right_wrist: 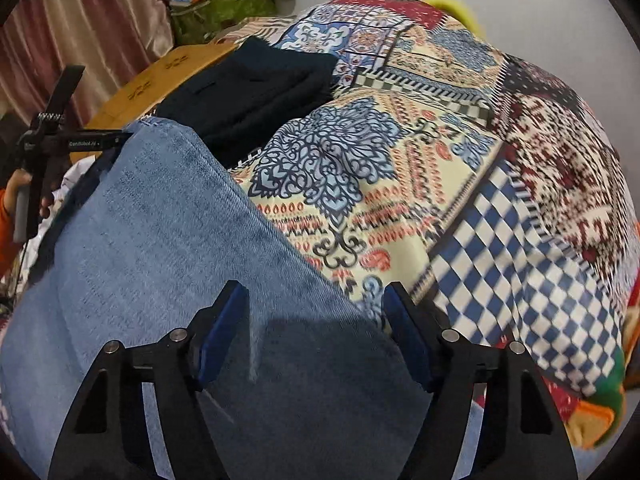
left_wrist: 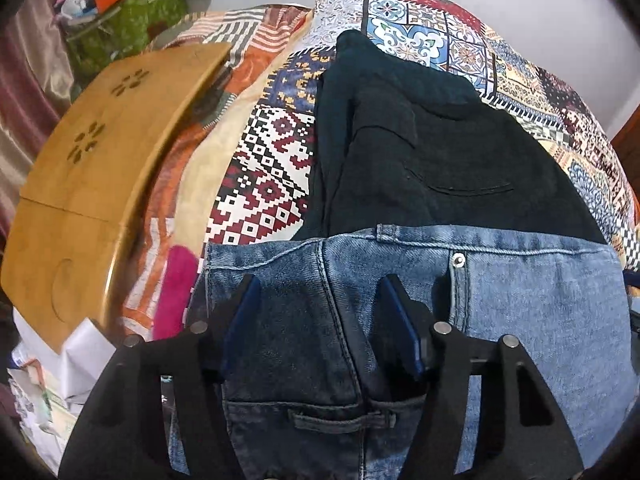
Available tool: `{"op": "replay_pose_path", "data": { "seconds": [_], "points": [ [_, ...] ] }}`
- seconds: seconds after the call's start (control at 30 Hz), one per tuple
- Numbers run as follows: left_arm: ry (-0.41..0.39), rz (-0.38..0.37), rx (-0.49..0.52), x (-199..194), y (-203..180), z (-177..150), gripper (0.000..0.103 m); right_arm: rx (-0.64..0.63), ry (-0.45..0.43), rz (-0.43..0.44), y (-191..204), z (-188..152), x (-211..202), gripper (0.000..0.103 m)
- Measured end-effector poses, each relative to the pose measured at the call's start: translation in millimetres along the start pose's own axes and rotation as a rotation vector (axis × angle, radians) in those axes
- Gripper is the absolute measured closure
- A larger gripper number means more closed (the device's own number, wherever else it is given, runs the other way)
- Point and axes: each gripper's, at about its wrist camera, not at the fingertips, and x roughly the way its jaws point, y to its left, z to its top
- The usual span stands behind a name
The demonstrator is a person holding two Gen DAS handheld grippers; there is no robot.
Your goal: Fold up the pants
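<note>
Jeans [left_wrist: 520,320] fill the space under both tools, spread on the patchwork bedspread [left_wrist: 272,168]. Our left gripper [left_wrist: 320,300] has its jaws spread wide over the waistband end, nothing pinched; between them we see a seam, and just past the right-hand finger, one metal button [left_wrist: 457,259]. A belt loop shows close to the camera, though the denim there is cut off by the frame. Our right gripper [right_wrist: 316,308] is likewise wide apart above a plain stretch of the jeans [right_wrist: 160,260], holding nothing; whether its fingers touch the cloth we cannot tell. Beyond the left jaws lies one dark folded garment [left_wrist: 440,152], its far edge blurred, butting against the waistband. Further off to the left sits one wooden lap table [left_wrist: 100,160], with a pink item [left_wrist: 176,292] half hidden beside the denim. Far left in the right wrist view, the left gripper's [right_wrist: 72,140] frame shows, partly cut off.
</note>
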Motion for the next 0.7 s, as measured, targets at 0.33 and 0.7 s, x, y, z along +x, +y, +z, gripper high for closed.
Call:
{"op": "replay_pose_path", "data": {
  "seconds": [0.33,0.7],
  "points": [
    [0.001,0.046,0.019,-9.6,-7.5,-1.5,0.079,0.092,0.04,0.126,3.1,-0.9,5.5,0.074],
    [-0.043,0.018,0.013,-66.7,-5.1,-8.3,0.095,0.093,-0.054,-0.007,14.5,-1.8,-30.9,0.097]
  ]
}}
